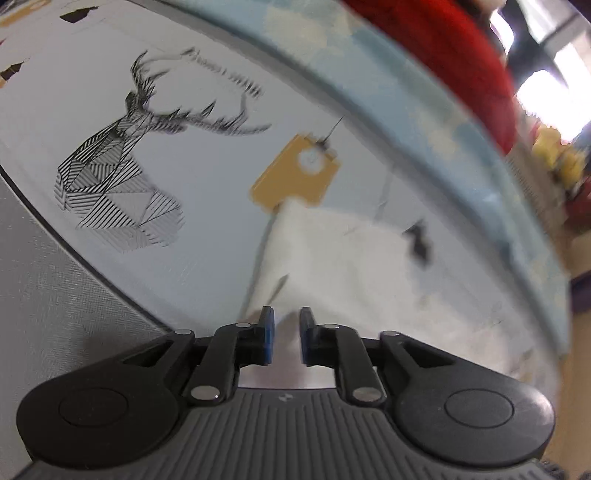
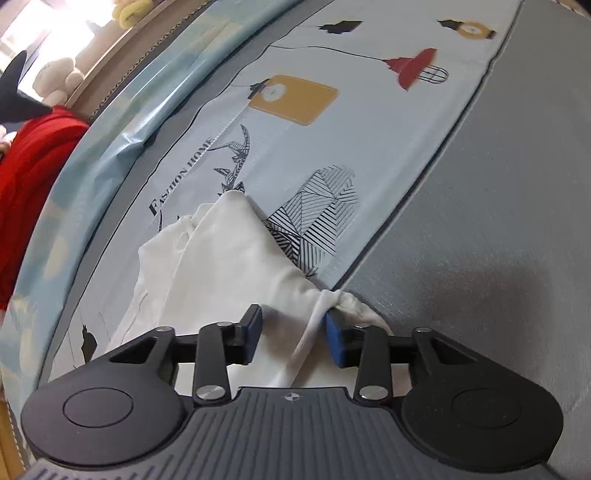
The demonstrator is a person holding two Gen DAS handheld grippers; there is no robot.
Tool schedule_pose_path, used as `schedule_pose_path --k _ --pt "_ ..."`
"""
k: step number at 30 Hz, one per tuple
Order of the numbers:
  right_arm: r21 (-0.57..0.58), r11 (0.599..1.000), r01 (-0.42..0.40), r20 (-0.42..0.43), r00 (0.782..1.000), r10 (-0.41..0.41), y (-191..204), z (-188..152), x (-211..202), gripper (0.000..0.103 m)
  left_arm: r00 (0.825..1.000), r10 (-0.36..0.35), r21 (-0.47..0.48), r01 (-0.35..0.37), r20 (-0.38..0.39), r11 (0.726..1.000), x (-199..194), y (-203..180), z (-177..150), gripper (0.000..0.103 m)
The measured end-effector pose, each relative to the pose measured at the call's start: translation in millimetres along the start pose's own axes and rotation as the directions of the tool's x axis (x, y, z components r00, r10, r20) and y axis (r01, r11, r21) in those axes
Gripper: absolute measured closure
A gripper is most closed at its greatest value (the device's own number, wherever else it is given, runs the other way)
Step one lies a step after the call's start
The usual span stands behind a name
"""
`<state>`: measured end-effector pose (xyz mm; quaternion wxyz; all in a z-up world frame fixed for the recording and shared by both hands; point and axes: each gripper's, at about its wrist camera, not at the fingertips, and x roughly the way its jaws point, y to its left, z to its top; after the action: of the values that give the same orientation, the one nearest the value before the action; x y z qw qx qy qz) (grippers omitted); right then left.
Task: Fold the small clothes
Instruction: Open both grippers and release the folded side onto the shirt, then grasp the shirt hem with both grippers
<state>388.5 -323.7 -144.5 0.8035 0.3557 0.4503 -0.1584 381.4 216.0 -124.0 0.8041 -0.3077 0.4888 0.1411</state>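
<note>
Right wrist view: white garment (image 2: 229,254) heaped mid-frame on printed tablecloth (image 2: 369,122), trailing lower right between half-open right gripper (image 2: 293,339) jaws, unpinched; left gripper (image 1: 287,338) narrowly parted, gripping nothing, just above same cloth.

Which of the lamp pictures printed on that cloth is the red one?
The red lamp is the cone-shaped shade with a black wire cage beside it, hanging from a thin black cord. The yellow square lamp sits left of it; another yellow one is above.
</note>
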Motion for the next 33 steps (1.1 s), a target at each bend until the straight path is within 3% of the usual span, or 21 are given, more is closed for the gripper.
schedule_pose_path --k 1,2,3,5,7,9,11,13,15,17,19,21,25,29,33 --pt "0.01 1.0 0.013 -0.018 1.0 -0.013 -2.9 0.7 5.4 0.062 0.999 0.037 0.007 -0.037 -0.025 0.999 7.3 2.8 -2.0 0.084" --pt "0.03 0.999 0.022 -0.042 0.999 -0.021 -9.8 -1.3 5.9 0.062 0.998 0.057 0.003 -0.057 -0.029 0.998 9.7 6.7 -3.6 0.076" --pt "0.063 0.998 0.026 -0.066 0.998 -0.022 -16.9 -2.6 7.7 0.062 0.998 0.05 -0.009 -0.051 -0.034 0.999 6.2 10.3 -2.4 0.077" --pt "0.099 0.995 0.03 -0.07 0.997 -0.023 -19.6 -4.3 3.5 0.062 0.999 0.018 -0.01 -0.018 -0.032 1.0 -5.2 5.9 0.3 0.077" --pt "0.059 0.998 0.034 -0.042 0.999 -0.032 -10.6 -4.5 -6.9 0.062 0.999 -0.038 0.035 0.038 -0.008 0.999 -19.6 -3.3 0.2 0.077" --pt "0.025 1.0 0.015 -0.013 1.0 -0.015 -4.6 -3.8 -16.7 0.062 0.998 -0.056 0.084 0.058 -0.032 0.995 -22.6 -12.5 -3.9 0.077" --pt "0.017 1.0 0.011 -0.019 1.0 -0.01 -7.2 -3.6 -21.2 0.061 0.997 -0.015 0.114 0.023 -0.071 0.993 -14.7 -14.2 -12.8 0.077" --pt "0.024 0.999 0.023 -0.078 0.997 -0.021 -16.7 -3.8 -14.5 0.061 0.993 0.048 0.139 -0.033 -0.106 0.99 -3.8 -6.5 -25.8 0.086" --pt "0.018 0.998 0.063 -0.147 0.987 -0.059 -32.6 -9.2 -8.7 0.061 0.995 0.051 0.17 -0.036 -0.084 0.985 -8.1 -2.9 -34.1 0.09" --pt "0.027 0.998 0.059 -0.147 0.988 -0.055 -42.0 -10.6 -13.7 0.064 0.997 0.063 0.198 -0.054 -0.037 0.979 -33.4 -10.1 -36.6 0.089" --pt "0.012 0.997 0.073 -0.1 0.992 -0.072 -41.9 -8.9 -42.0 0.062 0.997 0.017 0.249 -0.034 0.069 0.968 -71.5 -19.2 -40.5 0.088" --pt "-0.053 0.999 -0.001 0.004 1.0 0.001 -36.7 -7.7 -82.9 0.062 0.99 -0.003 0.309 -0.041 0.141 0.95 -111.7 -26.9 -47.1 0.088" --pt "-0.19 0.98 -0.062 0.14 0.986 0.089 -34.5 -12.5 -165.3 0.062 0.972 -0.067 0.428 -0.037 0.226 0.903 -186.9 -33.6 -76.2 0.088" --pt "-0.31 0.937 -0.161 0.187 0.956 0.226 -58.5 -28.5 -239.2 0.062 0.958 -0.166 0.515 0.023 0.234 0.857 -239.7 -12.2 -129.3 0.088" --pt "-0.472 0.867 -0.157 0.228 0.929 0.292 -100.7 -65.7 -286.0 0.062 0.949 -0.217 0.568 0.051 0.229 0.822 -255.4 30.1 -197.6 0.088"
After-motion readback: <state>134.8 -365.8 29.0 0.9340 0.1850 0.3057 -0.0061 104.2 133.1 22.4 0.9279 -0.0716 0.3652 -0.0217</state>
